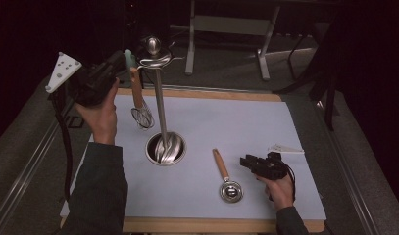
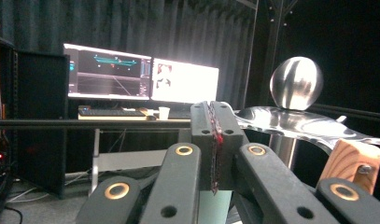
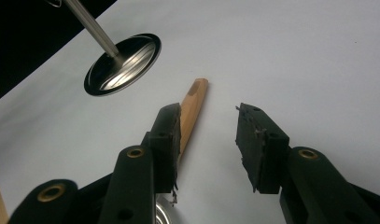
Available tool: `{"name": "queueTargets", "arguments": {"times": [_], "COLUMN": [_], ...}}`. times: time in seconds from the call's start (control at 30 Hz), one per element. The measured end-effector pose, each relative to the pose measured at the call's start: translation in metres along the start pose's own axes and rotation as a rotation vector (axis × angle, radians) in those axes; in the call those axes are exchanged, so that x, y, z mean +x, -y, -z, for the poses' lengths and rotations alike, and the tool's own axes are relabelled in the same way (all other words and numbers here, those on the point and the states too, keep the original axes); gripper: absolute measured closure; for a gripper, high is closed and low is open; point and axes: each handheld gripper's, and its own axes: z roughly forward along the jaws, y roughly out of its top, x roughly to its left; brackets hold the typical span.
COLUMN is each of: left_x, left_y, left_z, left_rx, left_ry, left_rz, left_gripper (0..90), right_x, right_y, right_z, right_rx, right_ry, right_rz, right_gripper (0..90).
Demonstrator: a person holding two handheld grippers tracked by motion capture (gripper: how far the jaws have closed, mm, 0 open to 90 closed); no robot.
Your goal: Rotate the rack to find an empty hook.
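My left claw (image 1: 124, 61) is up beside the top of the metal stand (image 1: 160, 105), jaws pressed together on the pale green loop at the end of the whisk (image 1: 139, 100). The whisk has a wooden handle and a wire head; it hangs down just below the claw, close to the stand's pole. In the left gripper view the stand's shiny ball (image 2: 296, 83) and curved arm sit just right of the shut jaws, the wooden handle end lower right. The left forearm is raised and the hand wraps the claw body.

My right claw (image 1: 250, 162) rests low on the grey mat (image 1: 265, 122), jaws apart, holding nothing. A wooden-handled strainer (image 1: 225, 177) lies just left of it.
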Motion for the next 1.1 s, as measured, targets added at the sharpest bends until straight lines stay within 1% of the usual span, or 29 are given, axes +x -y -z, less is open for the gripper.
{"name": "queueTargets", "arguments": {"times": [0.13,0.33,0.6,0.73,0.97,1.1], "left_x": [0.003,0.003,0.006,0.008,0.014,0.017], "left_y": [0.001,-0.002,-0.002,0.000,0.003,0.006], "left_z": [-0.003,-0.008,-0.012,-0.009,-0.001,0.004], "left_rx": [0.007,0.029,0.031,0.047,0.055,0.070], "left_ry": [0.002,-0.008,-0.015,-0.020,-0.033,-0.038], "left_rz": [0.009,-0.010,0.003,-0.010,-0.008,-0.005], "left_gripper": [89.5,89.5,89.1,88.7,88.1,88.0], "right_x": [0.000,0.000,0.000,-0.001,-0.003,-0.003], "right_y": [0.000,0.001,0.001,0.001,0.001,0.001], "right_z": [0.000,-0.001,-0.001,0.001,0.002,0.002], "right_rx": [0.005,0.008,0.012,0.008,0.010,0.015], "right_ry": [0.009,0.009,0.009,0.010,0.015,0.021], "right_rz": [0.007,0.007,0.004,0.007,0.001,0.009], "right_gripper": [59.8,59.8,59.9,59.9,59.8,59.8]}}
